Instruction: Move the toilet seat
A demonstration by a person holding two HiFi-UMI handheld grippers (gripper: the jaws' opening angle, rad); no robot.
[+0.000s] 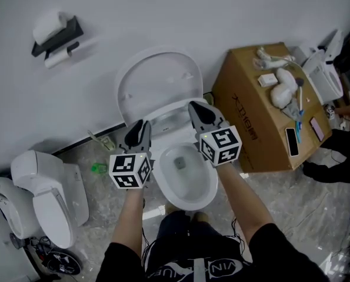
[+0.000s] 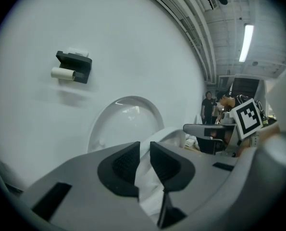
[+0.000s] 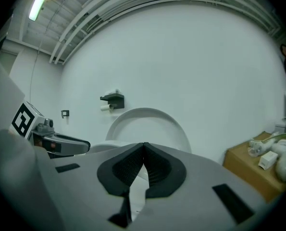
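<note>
So the white wall (image 1: 163, 16) is taking up most of the head view, and everything else is sitting along its foot. The big cardboard box (image 1: 245, 116) is standing to the right of the toilet (image 1: 213, 187), just beside it, with a pile of small white stuff on top. The toilet's bowl is lying open, right in front of the person's knees. Off to the left, a second toilet (image 1: 45, 198) is resting on the dusty floor, well apart from the main one.

The toilet seat (image 1: 157, 81) is standing up, tipped back toward the wall behind the bowl. Honestly I can't tell the seat ring apart from the lid there.

Both tools are hovering at the back of the bowl, one on each side, pointing at the raised seat. The left gripper (image 2: 144, 150) is sitting with its jaws a narrow gap apart. White porcelain is showing through the gap, but nothing looks pinched. The right gripper (image 3: 143, 147) is sitting with its jaws fully together at the tips and nothing between them.

Smaller bits: a black toilet paper holder (image 1: 57, 37) is hanging on the wall, up left of the seat, and a dark phone (image 1: 292, 141) is lying on the box near its right edge.
</note>
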